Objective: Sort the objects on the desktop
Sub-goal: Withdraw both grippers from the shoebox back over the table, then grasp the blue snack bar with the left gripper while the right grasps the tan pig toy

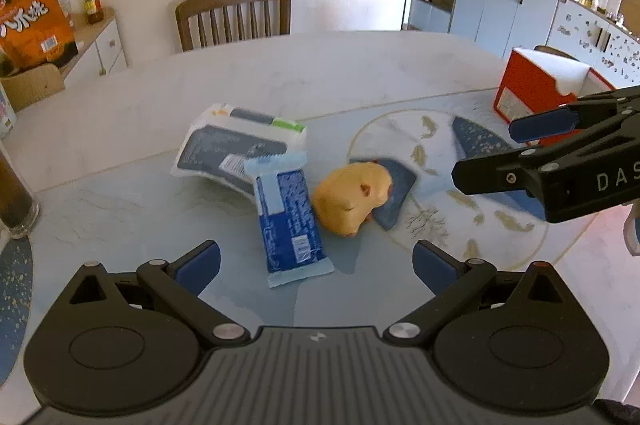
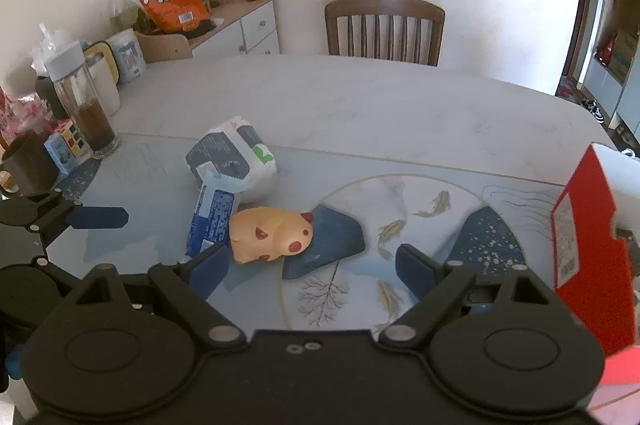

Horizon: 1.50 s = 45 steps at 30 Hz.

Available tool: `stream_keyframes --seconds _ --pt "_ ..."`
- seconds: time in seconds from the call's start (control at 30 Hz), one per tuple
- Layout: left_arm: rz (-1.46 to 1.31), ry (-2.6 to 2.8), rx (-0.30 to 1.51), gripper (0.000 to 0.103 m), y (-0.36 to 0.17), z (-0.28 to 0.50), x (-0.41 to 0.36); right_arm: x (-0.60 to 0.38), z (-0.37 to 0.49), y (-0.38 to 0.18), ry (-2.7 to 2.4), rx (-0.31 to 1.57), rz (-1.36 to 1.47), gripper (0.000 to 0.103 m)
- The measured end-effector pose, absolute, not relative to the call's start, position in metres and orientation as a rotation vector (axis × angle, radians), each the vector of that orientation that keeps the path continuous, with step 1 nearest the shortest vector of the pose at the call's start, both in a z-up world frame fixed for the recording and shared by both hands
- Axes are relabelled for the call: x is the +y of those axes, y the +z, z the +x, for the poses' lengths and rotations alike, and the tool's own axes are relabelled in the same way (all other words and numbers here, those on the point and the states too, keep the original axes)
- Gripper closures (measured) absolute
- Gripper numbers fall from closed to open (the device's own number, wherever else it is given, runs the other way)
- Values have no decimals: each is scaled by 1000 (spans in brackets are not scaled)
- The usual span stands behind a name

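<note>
- Left wrist view: my left gripper (image 1: pixel 316 265) stands released, jaws spread wide, nothing between the blue pads (image 1: pixel 200 265).
- The blue wrapped packet (image 1: pixel 290 221) lies on the table mat (image 1: pixel 120 221) just ahead of the gap, nearer my left finger, its near end almost level with the fingertips.
- The yellow toy pig (image 1: pixel 354 199) lies ahead of the gap, touching the packet's right edge and resting partly on a dark blue patch of the mat.
- The white and grey soft pack (image 1: pixel 236 151) lies farther ahead and to the left; the packet's far end overlaps it.
- My right gripper (image 1: pixel 484 153) enters from the right, ahead of my right finger, released, above the mat and apart from the pig.
- A red and white box (image 1: pixel 536 85) stands far ahead to the right.
- Right wrist view: my right gripper (image 2: pixel 310 265) is likewise released and empty.
- The yellow toy pig (image 2: pixel 270 235) lies just ahead of my left finger, inside the line of the gap.
- The blue wrapped packet (image 2: pixel 212 217) lies just beyond that finger, against the pig; the soft pack (image 2: pixel 234 157) sits behind both.
- The red and white box (image 2: pixel 588 249) stands upright just outside my right finger.
- My left gripper (image 2: pixel 100 217) shows at the left edge, one blue pad visible; from this view I cannot tell its jaw state.
- A glass bottle (image 2: pixel 86 105) of dark liquid stands far ahead to the left.
</note>
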<state>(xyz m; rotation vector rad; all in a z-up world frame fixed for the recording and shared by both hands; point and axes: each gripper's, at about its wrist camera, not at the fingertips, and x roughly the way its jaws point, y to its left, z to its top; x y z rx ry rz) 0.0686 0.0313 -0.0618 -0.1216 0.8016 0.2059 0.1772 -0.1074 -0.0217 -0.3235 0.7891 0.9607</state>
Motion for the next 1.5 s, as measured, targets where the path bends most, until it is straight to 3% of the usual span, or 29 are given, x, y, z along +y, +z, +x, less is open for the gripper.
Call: stream_keyframes --seconds 0.97,1.07,1.23,1.33,1.4,1.5 --pt "-154 310 798 3 -114 104 57 -38 190 -72 995 861 -385 13" --pt "-142 315 800 7 -115 108 55 -37 191 -76 992 865 -390 13" --pt "-132 338 823 26 -119 114 55 -35 196 -82 981 869 -394 15" --pt "-131 343 818 31 -119 115 55 -33 201 -85 976 884 -386 23" --pt "-125 343 813 41 -118 116 54 -33 202 -85 979 889 -381 28" --pt "-124 342 808 49 -117 117 53 -33 202 -85 983 890 -376 29"
